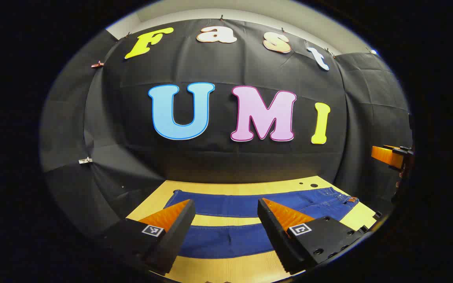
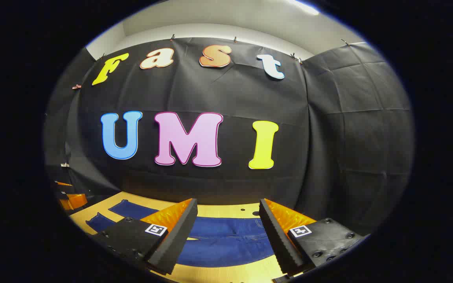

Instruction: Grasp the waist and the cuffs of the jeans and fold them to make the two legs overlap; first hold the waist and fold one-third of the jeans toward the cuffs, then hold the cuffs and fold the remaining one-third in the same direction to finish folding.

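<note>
**Both grippers poised wide, jeans flat and unfolded**

Nearest, at the bottom of the left gripper view: the left gripper point(image 1: 226, 220), fingers spread far apart, nothing between them, hanging above the tabletop rather than touching cloth. Same in the right gripper view: the right gripper point(image 2: 228, 222) at bottom centre, equally wide, gripping nothing. Probably held wide and raised as a ready stance for coming down on a fabric edge.

Just beyond the fingers: the dark blue denim jeans point(image 1: 250, 204), laid flat across the pale yellow wooden tabletop point(image 1: 230, 271). In the left gripper view, two legs running as separate blue bands across the lower middle of the frame, a strip of bare wood between them, so no overlap yet. Waist with its stitched pockets at lower right of that frame; cuffs toward lower left. In the right gripper view, the jeans point(image 2: 226, 239) with the waist and pocket area sitting between the fingers at bottom centre, the cuff ends trailing off to lower left. Likely a deliberate split: right tool over the waist, left tool toward the legs and cuffs, matching the first fold. Judged stage: very start, leg-on-leg fold not yet done.

Farther off, at the right edge of the left gripper view, part of another gripper; at lower left of the right gripper view, likewise.

No boxes, trays or other containers on the table.
</note>
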### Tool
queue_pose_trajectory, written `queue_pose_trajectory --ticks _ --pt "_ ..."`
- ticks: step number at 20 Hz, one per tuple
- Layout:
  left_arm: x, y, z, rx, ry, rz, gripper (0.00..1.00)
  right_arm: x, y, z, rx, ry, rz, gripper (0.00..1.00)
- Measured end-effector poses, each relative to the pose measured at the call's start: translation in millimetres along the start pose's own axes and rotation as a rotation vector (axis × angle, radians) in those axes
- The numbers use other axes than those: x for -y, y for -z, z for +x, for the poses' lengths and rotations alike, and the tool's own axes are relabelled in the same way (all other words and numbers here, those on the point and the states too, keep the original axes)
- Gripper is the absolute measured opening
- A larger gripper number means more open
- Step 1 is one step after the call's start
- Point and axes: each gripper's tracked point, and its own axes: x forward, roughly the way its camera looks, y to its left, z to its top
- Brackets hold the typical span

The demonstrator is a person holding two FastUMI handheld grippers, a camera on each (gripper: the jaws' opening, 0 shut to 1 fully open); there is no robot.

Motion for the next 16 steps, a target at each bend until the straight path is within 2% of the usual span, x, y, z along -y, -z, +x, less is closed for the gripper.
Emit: queue_pose_trajectory --ticks 4,5,6,10,11,12,15,16 --pt "-10 8 2 -0.027 -0.035 0.037 1.00 0 1 1 0.000 0.003 -0.007 0.96" --pt "-9 11 2 -0.029 -0.031 0.021 0.99 0 1 1 0.000 0.002 -0.007 0.94" --pt "-9 11 1 -0.026 -0.029 0.006 1.00 0 1 2 -0.001 0.002 -0.006 0.97" --pt "-10 10 2 -0.010 -0.023 -0.072 1.00 3 4 2 -0.009 0.012 -0.010 0.97" --pt "-13 14 4 -0.020 -0.032 -0.069 1.00 3 4 1 -0.011 0.012 -0.010 1.00" --pt "-15 20 6 -0.039 -0.041 -0.058 1.00 2 5 1 -0.012 0.011 -0.011 0.94" --pt "-16 22 7 -0.052 -0.036 -0.027 1.00 0 5 1 -0.012 0.006 -0.012 0.94" --pt "-18 23 7 -0.047 -0.033 -0.010 1.00 -1 5 2 -0.012 0.004 -0.013 0.97"
